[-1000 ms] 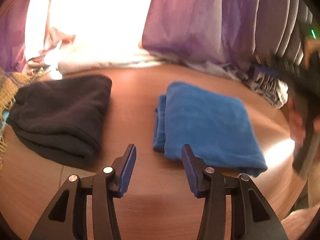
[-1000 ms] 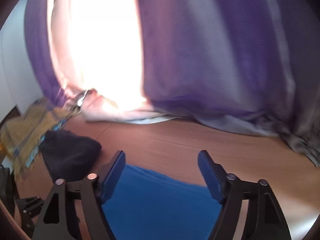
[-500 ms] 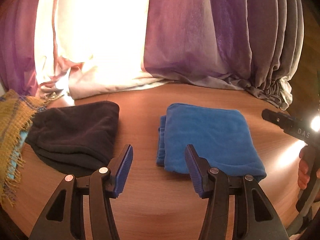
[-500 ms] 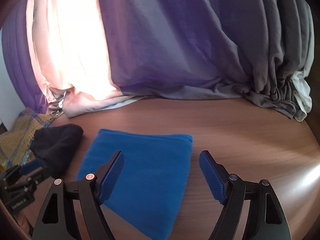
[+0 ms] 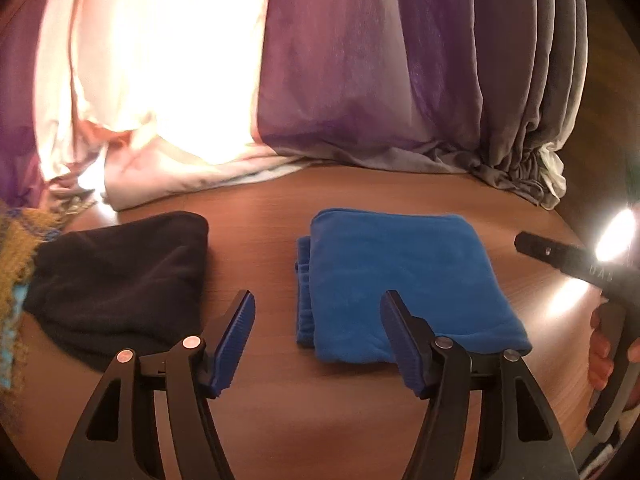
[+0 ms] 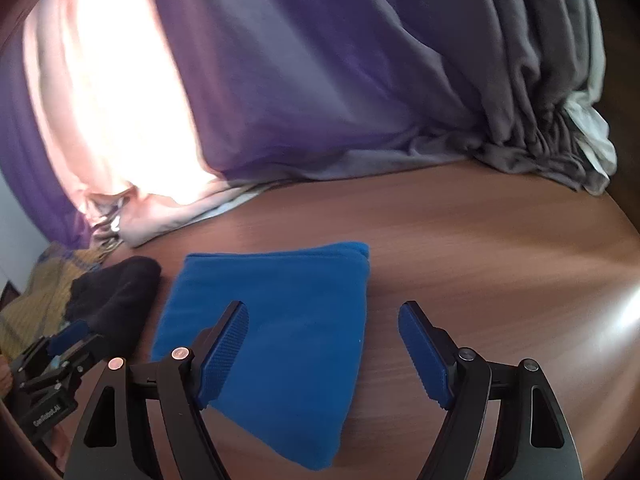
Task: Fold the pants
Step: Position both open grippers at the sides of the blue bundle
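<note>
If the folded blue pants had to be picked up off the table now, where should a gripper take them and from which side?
Probably at the near edge of the blue pants, coming in low from the front. They lie flat in a neat rectangle, with loose layer ends stacked along the side facing the black garment. The left gripper, jaws just opened wider and empty, already faces that near edge.
</note>
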Motion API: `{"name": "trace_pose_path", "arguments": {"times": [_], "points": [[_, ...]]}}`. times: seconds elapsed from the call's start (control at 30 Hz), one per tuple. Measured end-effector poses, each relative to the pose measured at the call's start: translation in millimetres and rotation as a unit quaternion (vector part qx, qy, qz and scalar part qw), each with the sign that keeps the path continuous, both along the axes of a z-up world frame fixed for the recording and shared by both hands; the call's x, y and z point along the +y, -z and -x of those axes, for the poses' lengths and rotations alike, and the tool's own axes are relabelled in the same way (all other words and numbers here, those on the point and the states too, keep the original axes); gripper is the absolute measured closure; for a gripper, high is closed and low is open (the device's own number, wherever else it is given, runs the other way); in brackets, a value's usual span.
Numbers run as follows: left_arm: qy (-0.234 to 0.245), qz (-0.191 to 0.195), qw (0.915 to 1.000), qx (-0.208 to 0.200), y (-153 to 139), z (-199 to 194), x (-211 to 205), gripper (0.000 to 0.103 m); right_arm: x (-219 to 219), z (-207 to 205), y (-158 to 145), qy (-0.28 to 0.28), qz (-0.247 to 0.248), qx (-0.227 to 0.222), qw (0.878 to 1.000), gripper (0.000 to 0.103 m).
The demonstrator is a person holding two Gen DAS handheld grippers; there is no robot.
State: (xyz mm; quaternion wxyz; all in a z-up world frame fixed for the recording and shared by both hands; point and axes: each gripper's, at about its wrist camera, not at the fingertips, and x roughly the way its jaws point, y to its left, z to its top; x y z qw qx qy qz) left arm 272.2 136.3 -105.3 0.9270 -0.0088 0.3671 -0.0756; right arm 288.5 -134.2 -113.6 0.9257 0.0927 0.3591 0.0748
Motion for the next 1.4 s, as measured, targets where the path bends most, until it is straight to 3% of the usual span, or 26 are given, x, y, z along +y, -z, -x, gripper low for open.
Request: {"name": "trace_pose_path", "arguments": {"times": [0.23,0.43,0.57,0.73,0.87,1.1,1.2,1.4], "points": [[0.060,0.007,0.9977,0.032,20,-40,10,0.038,14,3,22,0.078,-0.012,0.025,0.997,0.025],[0.063,0.016,0.9964,0.055,38,-72,7,0.038,6,-11,38,0.110,-0.031,0.057,0.992,0.025],[0.058,0.000,0.9958,0.071,49,-83,1,0.039,2,-25,46,0.096,-0.042,0.064,0.992,0.025],[0.040,0.042,0.9930,0.102,65,-99,6,0.038,4,-39,62,0.070,-0.054,0.089,0.992,0.025],[0.032,0.050,0.9921,0.111,75,-100,7,0.040,4,-45,70,0.051,-0.054,0.098,0.992,0.025],[0.021,0.073,0.9896,0.122,83,-100,5,0.050,2,-48,82,0.033,-0.078,0.113,0.990,0.026],[0.020,0.078,0.9892,0.123,84,-99,2,0.054,3,-50,84,0.020,-0.088,0.114,0.989,0.034],[0.005,0.107,0.9857,0.130,90,-100,6,0.054,4,-56,90,0.007,-0.102,0.123,0.987,0.037]]}}
